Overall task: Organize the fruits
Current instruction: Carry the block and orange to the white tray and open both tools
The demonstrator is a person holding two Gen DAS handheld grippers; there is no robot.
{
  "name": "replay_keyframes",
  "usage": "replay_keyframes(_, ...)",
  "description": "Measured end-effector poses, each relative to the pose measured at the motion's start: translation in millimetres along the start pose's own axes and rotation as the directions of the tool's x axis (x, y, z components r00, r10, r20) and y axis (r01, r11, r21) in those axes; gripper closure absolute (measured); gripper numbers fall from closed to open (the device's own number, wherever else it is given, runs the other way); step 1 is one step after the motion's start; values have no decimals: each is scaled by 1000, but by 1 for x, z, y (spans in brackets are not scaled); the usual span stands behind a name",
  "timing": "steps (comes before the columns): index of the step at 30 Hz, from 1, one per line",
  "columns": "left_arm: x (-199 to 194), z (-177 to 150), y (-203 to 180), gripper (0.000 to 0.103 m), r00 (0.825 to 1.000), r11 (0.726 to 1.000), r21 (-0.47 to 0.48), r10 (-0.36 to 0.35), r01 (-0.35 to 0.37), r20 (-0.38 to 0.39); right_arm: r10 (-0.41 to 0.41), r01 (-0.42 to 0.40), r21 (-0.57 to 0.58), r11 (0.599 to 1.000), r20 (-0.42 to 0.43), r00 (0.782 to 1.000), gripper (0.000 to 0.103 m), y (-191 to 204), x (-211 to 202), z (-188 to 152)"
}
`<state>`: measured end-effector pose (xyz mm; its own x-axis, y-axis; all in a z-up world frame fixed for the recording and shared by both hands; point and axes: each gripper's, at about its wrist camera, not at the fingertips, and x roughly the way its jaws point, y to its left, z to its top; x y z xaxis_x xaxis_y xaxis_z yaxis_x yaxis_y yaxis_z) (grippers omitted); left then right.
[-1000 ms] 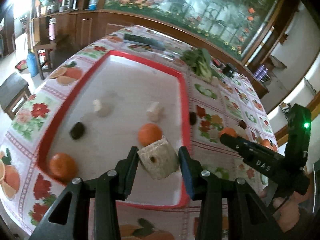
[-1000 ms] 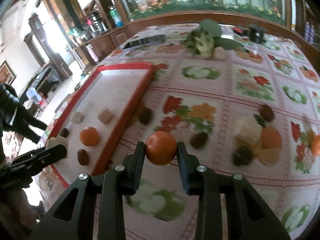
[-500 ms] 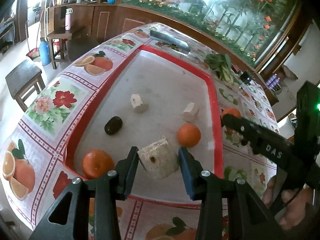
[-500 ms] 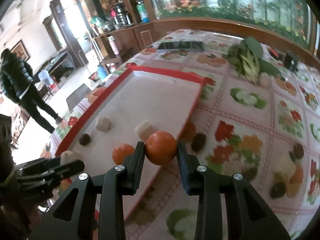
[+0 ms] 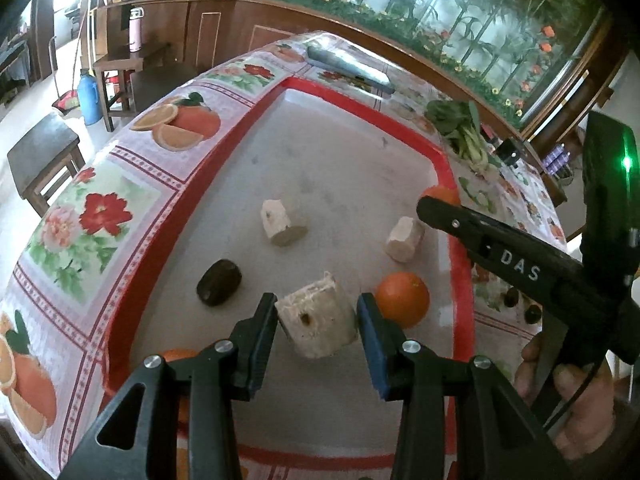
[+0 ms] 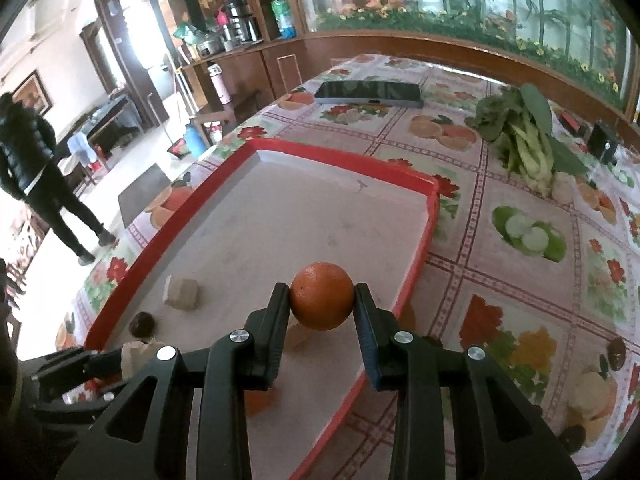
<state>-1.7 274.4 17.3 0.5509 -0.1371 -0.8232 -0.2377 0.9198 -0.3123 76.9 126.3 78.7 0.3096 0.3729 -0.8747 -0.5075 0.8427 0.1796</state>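
Over the red-rimmed grey tray point(image 5: 256, 120), the left gripper point(image 5: 316, 320) pinches a pale, cream-coloured fruit chunk point(image 5: 318, 322) above its near end. The right gripper point(image 6: 322, 304) clamps a round orange point(image 6: 322, 301) above the tray's right side. Another orange point(image 5: 402, 299) lies inside the tray.

My left gripper point(image 5: 316, 320) is matte black with silver screws and blue-edged pads. My right gripper point(image 6: 322, 312) matches it; seen from the left camera, it carries white "DAS" lettering, a green light and a thin black cable.
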Motion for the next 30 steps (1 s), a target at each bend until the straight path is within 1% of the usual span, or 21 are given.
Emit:
replay_keyframes(5, 5, 3, -7, 59, 999, 999, 34, 34, -34, 2, 12, -13, -11, 1000, -19, 1000, 71, 5, 12, 3)
replay_keyframes(8, 8, 3, -9, 59, 998, 997, 55, 63, -63, 5, 11, -12, -42, 999, -25, 1000, 71, 11, 17, 5)
replay_keyframes(14, 13, 4, -15, 58, 996, 993, 75, 92, -92, 5, 13, -16, -95, 995, -39, 999, 71, 17, 24, 5)
replay_keyframes(19, 16, 3, -21, 58, 992, 987, 103, 124, -124, 7, 36, -42, -96, 995, -66, 997, 71, 18, 32, 3)
replay_keyframes(21, 16, 3, -23, 57, 991, 984, 112, 136, -135, 4, 34, -41, -103, 994, -61, 998, 71, 19, 33, 2)
replay_keyframes(24, 17, 3, -27, 50, 989, 983, 117, 146, -144, -7, 41, -47, -104, 993, -67, 997, 69, 18, 32, 3)
replay_keyframes(25, 17, 3, -28, 47, 989, 982, 117, 149, -147, -9, 39, -46, -100, 994, -68, 997, 65, 16, 32, 3)
replay_keyframes(30, 14, -2, -32, 45, 984, 976, 131, 178, -175, -16, 34, -40, -86, 995, -66, 997, 63, 11, 29, 1)
